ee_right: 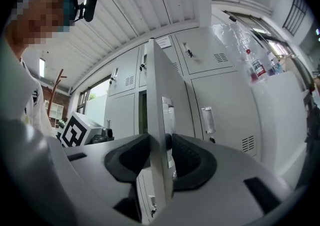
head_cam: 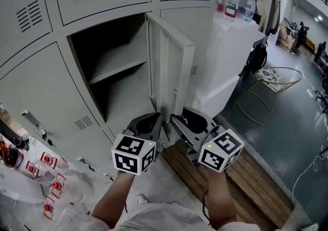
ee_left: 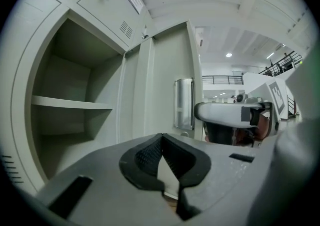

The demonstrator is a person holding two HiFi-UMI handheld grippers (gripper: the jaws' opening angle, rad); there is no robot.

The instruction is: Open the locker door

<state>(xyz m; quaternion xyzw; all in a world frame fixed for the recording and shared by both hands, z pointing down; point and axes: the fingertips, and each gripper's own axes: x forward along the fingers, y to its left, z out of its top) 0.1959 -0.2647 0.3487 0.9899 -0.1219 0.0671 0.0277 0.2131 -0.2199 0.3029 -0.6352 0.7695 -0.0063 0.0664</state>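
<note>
1. The locker door [head_cam: 171, 66] stands open at the centre of the head view. It is swung out from the locker bank and seen nearly edge-on.
2. The open compartment [head_cam: 110, 56] lies left of the door. A single shelf [head_cam: 115, 71] crosses it about halfway up.
3. The right tongs [head_cam: 177, 121] sit at the lower free edge of the door, just right of frame centre.
4. In the right gripper view, the right tongs [ee_right: 160, 142] straddle the door's edge [ee_right: 159, 94]. One dark pad [ee_right: 131, 156] lies against the door's left face and the other against its right face, so the tongs hold the door.
5. The door's metal handle [ee_right: 168, 115] sits just above the pad on the right face.
6. The left tongs [head_cam: 152, 121] are just left of the door's lower edge, in front of the compartment.
7. In the left gripper view, the left tongs [ee_left: 161, 137] are closed tip to tip. Nothing is between the pads.
8. That same view shows the door [ee_left: 167, 94] above frame centre, with its handle [ee_left: 184, 103] at centre right. The shelf [ee_left: 70, 103] is at the left.
9. Plastic bottles [head_cam: 232, 0] stand on a white cabinet at the upper right of the head view.
10. Wooden slats [head_cam: 246, 179] cover the floor at the lower right.
</note>
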